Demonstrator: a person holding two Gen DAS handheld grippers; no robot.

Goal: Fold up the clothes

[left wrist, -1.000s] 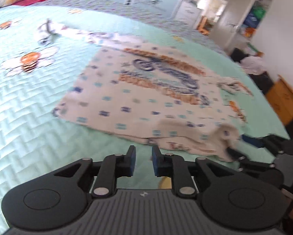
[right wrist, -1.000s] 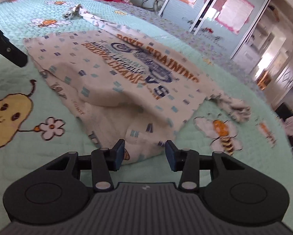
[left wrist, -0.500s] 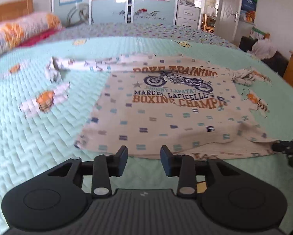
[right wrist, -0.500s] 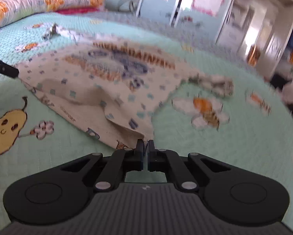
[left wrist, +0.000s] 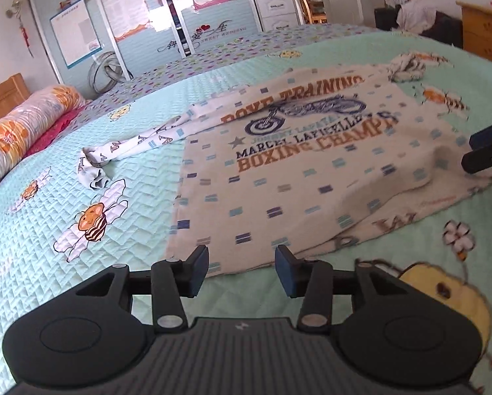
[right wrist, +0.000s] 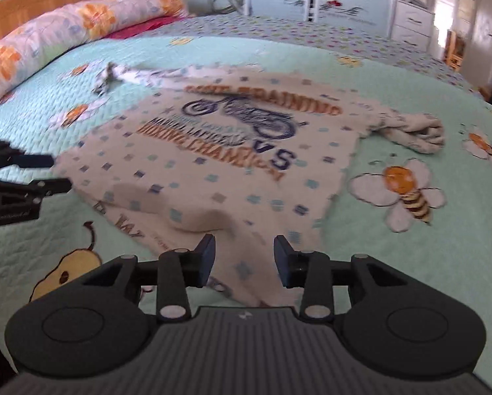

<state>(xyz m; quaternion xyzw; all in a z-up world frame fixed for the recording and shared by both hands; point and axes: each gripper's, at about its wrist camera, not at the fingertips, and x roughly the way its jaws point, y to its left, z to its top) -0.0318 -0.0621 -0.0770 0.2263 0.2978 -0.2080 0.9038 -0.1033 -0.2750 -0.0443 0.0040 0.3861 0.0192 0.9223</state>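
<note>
Right gripper [right wrist: 242, 256] has let go of the hem, jaws spreading again.
Cream printed long-sleeved cotton shirt [left wrist: 311, 164] lies flat mid-bed, unfolded; left gripper [left wrist: 241, 271] spreading, holding nothing.

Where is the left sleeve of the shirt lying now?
In the left wrist view the sleeve stretches left from the shirt across the quilt, ending crumpled just above a bee print, near the pillow.

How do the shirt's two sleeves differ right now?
The left-hand sleeve lies stretched out long and thin, only its cuff crumpled. The right-hand sleeve is bunched into a short wad close to the body of the shirt. Both share the shirt's patterned cream fabric and lie unfolded on the green quilt.
</note>
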